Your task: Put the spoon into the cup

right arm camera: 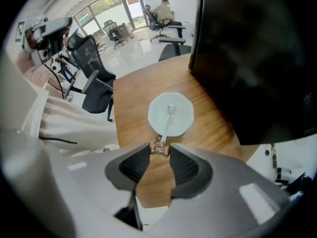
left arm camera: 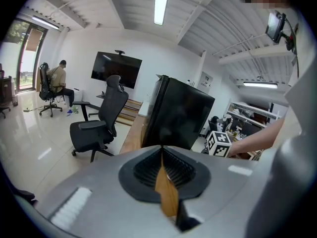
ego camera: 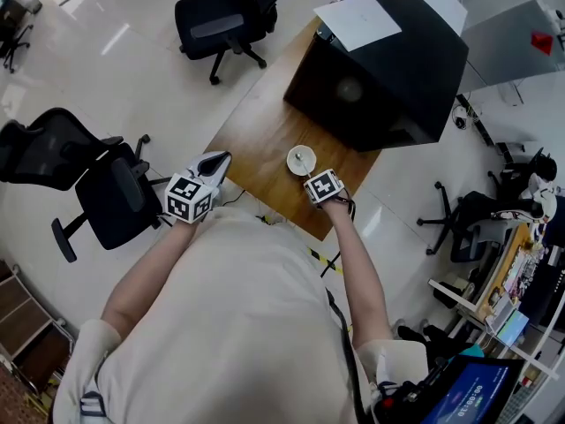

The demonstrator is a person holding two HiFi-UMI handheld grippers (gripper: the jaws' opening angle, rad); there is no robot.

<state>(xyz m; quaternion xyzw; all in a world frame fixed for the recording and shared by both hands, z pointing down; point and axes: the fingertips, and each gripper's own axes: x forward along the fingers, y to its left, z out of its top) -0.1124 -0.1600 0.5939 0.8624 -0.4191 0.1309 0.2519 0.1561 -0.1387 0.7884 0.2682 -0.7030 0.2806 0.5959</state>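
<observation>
Right gripper (right arm camera: 159,148) — downward, spoon (right arm camera: 168,119) in cup (right arm camera: 184,117)

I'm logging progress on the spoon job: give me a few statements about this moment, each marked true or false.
1. The right tongs grip the spoon by its handle end. True.
2. The spoon's bowl end is in the cup. True.
3. The left tongs hold the cup. False: they are shut on nothing, apart from the cup.
4. The cup lies on its side. False: it stands upright on the table.
</observation>
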